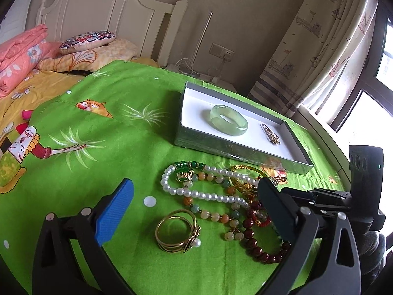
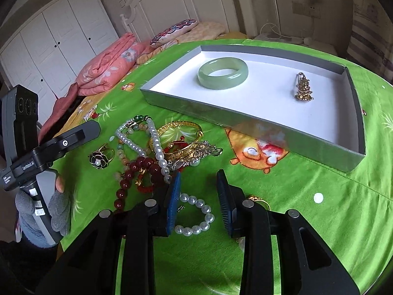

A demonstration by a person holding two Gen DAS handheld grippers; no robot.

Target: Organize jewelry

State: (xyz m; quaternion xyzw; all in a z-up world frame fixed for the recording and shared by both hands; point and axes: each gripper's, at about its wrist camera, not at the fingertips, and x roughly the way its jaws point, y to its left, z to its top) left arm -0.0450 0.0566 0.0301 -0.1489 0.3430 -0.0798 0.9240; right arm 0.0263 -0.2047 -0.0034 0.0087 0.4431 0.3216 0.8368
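Observation:
A grey box [image 1: 235,153] [image 2: 353,103] with a white floor holds a green jade bangle [image 1: 228,120] [image 2: 223,73] and a small gold brooch [image 1: 270,134] [image 2: 304,87]. In front of it lies a tangled pile: pearl necklace [image 1: 196,193] [image 2: 157,147], dark red bead bracelet [image 1: 258,248] [image 2: 140,169], gold bangle [image 2: 179,132], gold ring [image 1: 178,231]. My left gripper [image 1: 196,206] is open wide over the pile. My right gripper [image 2: 199,196] is open, its fingers either side of a small pearl bracelet [image 2: 196,216].
A green cartoon cloth [image 1: 110,135] covers the round table. A bed with folded pink quilt [image 2: 110,64] and pillows stands behind. A curtain and window [image 1: 343,61] are at the right. A flower ring [image 2: 99,159] lies left of the pile.

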